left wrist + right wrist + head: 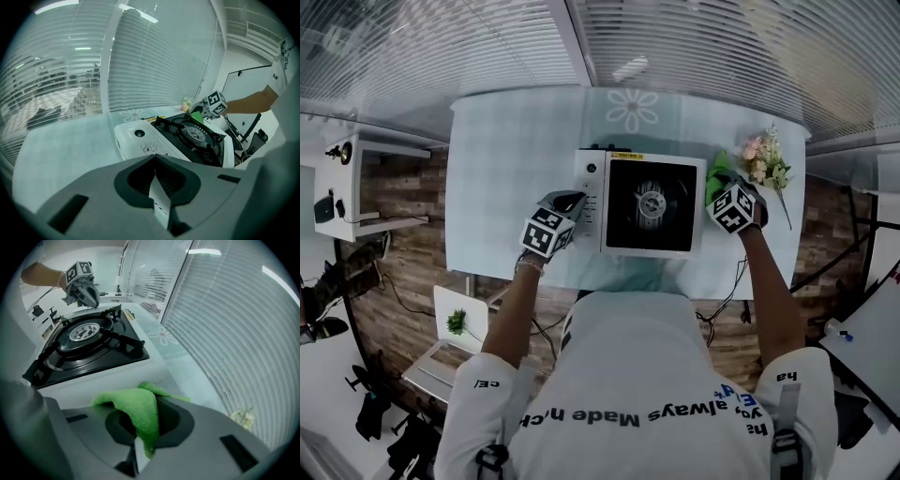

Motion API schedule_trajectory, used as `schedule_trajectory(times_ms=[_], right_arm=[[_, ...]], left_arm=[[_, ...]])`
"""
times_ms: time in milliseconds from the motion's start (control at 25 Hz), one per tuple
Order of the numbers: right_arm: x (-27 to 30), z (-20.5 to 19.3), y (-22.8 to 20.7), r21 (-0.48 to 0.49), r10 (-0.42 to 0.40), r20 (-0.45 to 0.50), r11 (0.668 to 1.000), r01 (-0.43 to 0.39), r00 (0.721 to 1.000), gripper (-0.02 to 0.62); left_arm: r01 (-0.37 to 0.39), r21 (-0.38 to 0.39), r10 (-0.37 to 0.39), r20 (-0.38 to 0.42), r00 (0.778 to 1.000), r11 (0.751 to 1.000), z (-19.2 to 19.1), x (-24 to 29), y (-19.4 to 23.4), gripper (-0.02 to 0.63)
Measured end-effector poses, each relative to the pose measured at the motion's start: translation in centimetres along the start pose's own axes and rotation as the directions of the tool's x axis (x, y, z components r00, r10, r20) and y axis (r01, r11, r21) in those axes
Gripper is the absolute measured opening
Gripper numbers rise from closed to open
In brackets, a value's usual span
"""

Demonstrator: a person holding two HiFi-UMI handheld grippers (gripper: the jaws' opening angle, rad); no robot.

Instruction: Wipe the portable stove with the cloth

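Right gripper (154, 401): jaws clamped on green cloth (136, 408), lower centre, just beside portable stove (89, 341). Left gripper (154, 158): jaws together, empty, the stove's control panel (152, 147) ahead. Only head view shows flowers (766, 161) on table (516, 169), upper right.

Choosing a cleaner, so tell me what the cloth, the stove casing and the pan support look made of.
The cloth looks like microfibre: matte bright green with a fine nubbly nap, folding softly. The stove casing is probably painted sheet metal: smooth white, faintly glossy. The pan support seems to be coated metal: black, rigid arms with dull highlights.
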State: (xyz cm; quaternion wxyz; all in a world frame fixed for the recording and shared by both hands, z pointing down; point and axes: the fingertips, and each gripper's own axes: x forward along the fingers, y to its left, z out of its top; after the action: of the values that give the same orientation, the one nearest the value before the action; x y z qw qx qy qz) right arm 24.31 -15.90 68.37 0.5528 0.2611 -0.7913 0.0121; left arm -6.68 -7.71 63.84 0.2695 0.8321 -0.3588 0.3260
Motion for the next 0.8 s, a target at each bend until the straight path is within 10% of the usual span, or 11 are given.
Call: schedule_trajectory(times_ms=[800], right_arm=[[3.6, 3.6, -6.4, 0.028, 0.080, -0.001, 0.996, -0.080, 0.997, 0.026]], left_arm=[[0.020, -0.077, -0.016, 0.050, 0.999, 0.997, 0.2, -0.2, 0.2, 0.012]])
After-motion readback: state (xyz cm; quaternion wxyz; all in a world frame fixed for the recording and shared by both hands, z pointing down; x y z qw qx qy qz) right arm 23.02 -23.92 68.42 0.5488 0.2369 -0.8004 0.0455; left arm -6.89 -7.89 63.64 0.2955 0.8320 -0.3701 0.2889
